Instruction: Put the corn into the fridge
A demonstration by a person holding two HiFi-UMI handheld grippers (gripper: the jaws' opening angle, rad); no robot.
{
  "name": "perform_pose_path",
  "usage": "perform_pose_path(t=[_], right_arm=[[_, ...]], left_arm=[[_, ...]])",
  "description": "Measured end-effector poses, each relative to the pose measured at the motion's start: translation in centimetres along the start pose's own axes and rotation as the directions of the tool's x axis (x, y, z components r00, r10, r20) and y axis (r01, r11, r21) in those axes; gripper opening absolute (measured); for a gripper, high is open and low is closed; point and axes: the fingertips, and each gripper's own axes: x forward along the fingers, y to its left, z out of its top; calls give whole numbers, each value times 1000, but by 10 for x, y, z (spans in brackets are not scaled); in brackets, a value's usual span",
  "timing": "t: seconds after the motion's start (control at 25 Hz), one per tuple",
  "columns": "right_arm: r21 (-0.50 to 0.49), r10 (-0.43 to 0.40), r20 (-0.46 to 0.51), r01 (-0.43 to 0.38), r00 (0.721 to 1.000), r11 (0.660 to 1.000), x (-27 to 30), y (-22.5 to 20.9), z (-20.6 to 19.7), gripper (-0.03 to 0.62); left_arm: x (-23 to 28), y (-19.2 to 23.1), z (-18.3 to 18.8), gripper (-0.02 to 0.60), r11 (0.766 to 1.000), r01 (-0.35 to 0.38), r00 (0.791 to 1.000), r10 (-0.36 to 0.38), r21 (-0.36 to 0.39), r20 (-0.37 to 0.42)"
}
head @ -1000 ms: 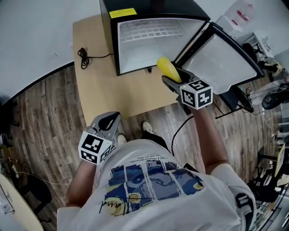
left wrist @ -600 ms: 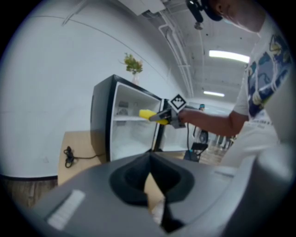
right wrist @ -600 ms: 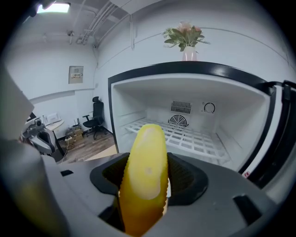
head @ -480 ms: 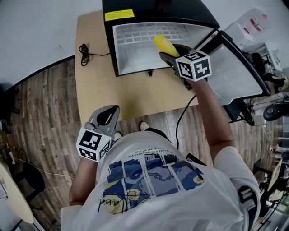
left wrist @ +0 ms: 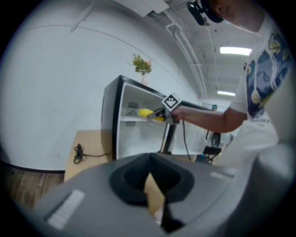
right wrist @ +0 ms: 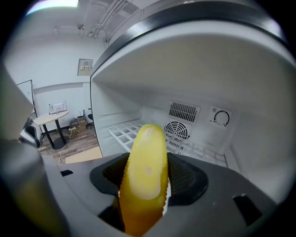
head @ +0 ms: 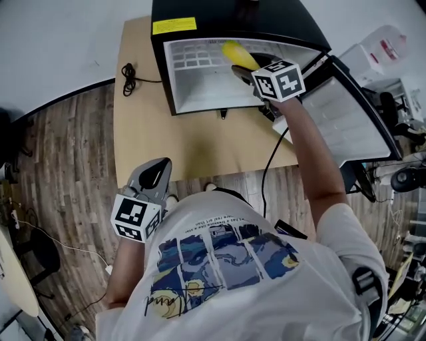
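A yellow corn cob (head: 237, 53) is held in my right gripper (head: 246, 66), which is shut on it at the mouth of the open black mini fridge (head: 174, 13). In the right gripper view the corn (right wrist: 145, 171) stands between the pads, pointing at the white wire shelf (right wrist: 126, 132) and the back-wall fan vent (right wrist: 178, 131). The left gripper view shows the corn (left wrist: 147, 113) level with the upper shelf. My left gripper (head: 154, 174) hangs low near the person's waist, off the table's front edge, shut and holding nothing.
The fridge stands on a light wooden table (head: 193, 143) with a coiled black cable (head: 126, 74) at its left. The fridge door (head: 346, 113) is swung wide open to the right. A small plant (left wrist: 142, 65) sits on top of the fridge.
My right gripper has carried the corn up and left, from beside the door hinge into the fridge opening. The left gripper has hardly moved.
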Motion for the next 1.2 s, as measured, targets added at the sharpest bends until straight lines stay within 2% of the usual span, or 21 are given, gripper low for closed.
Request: perform_pose_path(t=[0.52,1.2], right_arm=[[-53,12,-5,-13,1000,999,35,-23,11,255],[-111,10,33,-7,999,994,50,-31,21,255]], left_arm=[[-5,5,-2,9,995,-99,995,99,-17,-6],[-11,8,-6,9,989,-147,989,146,-34,-12]])
